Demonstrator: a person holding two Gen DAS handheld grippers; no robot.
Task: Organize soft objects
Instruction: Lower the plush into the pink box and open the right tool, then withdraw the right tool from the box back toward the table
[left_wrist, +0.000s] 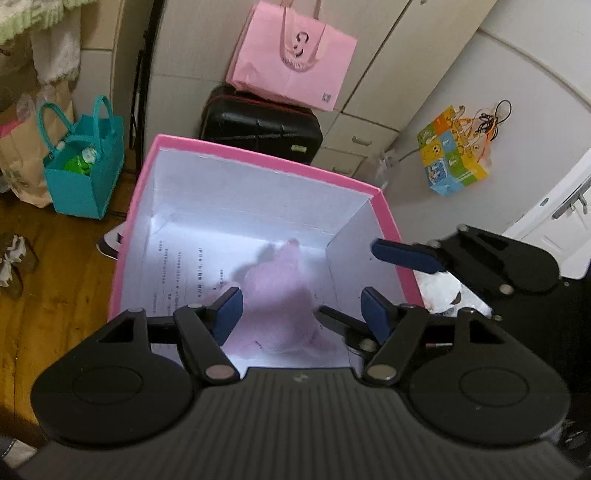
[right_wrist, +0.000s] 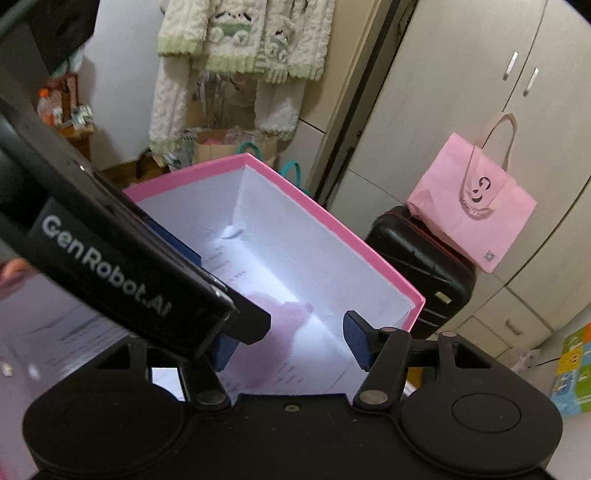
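While open, both grippers (left_wrist: 301, 314) (right_wrist: 291, 345) overhang the pink box (left_wrist: 258, 155).

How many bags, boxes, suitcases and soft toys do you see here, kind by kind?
Bags: 3, the pink paper bag, the teal tote and the cartoon-print bag
Boxes: 1, the pink box
Suitcases: 1, the black suitcase
Soft toys: 1, the pink plush toy lying inside the box
Total: 6

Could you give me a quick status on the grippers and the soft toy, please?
Left gripper open over the box. Right gripper open beside it, nothing held. Pink toy lies in the box, released. Nothing in the way.
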